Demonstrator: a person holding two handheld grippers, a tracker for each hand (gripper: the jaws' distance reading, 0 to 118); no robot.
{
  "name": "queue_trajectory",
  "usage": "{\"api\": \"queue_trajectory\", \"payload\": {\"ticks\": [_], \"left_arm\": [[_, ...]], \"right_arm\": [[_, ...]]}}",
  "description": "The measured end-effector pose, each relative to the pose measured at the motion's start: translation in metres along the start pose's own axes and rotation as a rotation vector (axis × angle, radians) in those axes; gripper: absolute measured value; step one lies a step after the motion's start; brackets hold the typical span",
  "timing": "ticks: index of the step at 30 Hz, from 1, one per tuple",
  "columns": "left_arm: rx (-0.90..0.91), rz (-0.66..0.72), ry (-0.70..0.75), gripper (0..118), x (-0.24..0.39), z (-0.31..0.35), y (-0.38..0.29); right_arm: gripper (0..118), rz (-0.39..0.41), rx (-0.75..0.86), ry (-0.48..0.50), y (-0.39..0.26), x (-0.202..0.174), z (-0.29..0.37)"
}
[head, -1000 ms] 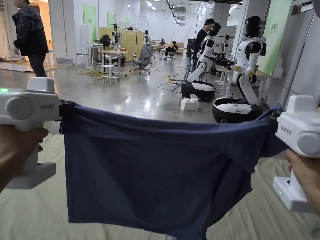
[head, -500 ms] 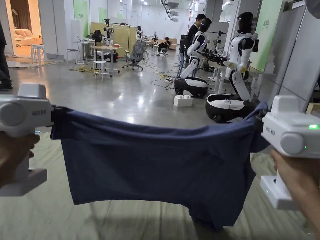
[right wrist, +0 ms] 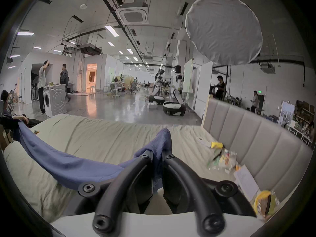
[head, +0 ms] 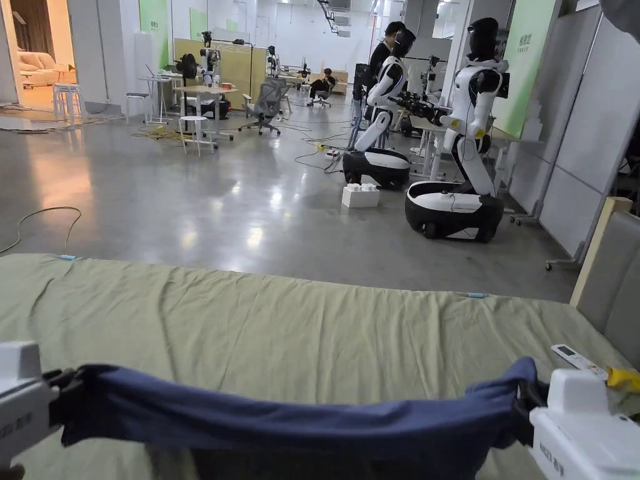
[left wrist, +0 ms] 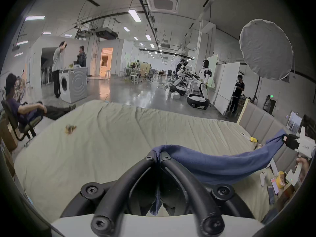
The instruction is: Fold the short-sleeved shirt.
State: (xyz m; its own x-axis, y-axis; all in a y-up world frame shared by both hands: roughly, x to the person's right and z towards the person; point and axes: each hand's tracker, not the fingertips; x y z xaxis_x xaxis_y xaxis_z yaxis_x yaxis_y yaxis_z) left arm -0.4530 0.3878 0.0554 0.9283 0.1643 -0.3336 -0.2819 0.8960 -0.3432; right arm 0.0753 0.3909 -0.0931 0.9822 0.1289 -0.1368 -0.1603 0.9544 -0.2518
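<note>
Small dark print on side of white plastic right claw housing (head: 584, 437), cut off at frame edge, unreadable. Same marking on white left claw housing (head: 19, 412), too small. Green wall panel (head: 530, 62) carries faint white characters, illegible.

I stand in a big robotics lab hall: white humanoid robots (head: 473, 125) on wheeled bases, cables across the polished concrete floor (head: 187, 206), work desks (head: 206, 100) and office chairs (head: 265, 103), a washing machine (left wrist: 72, 86), and a bed (head: 281, 325) set up as a test station.
</note>
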Motion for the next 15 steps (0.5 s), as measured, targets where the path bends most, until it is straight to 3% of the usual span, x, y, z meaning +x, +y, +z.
{"api": "queue_trajectory", "payload": {"ticks": [15], "left_arm": [[-0.118, -0.014, 0.015, 3, -0.028, 0.092, -0.081]], "right_arm": [[9, 0.043, -0.081, 0.026, -0.050, 0.002, 0.129]]}}
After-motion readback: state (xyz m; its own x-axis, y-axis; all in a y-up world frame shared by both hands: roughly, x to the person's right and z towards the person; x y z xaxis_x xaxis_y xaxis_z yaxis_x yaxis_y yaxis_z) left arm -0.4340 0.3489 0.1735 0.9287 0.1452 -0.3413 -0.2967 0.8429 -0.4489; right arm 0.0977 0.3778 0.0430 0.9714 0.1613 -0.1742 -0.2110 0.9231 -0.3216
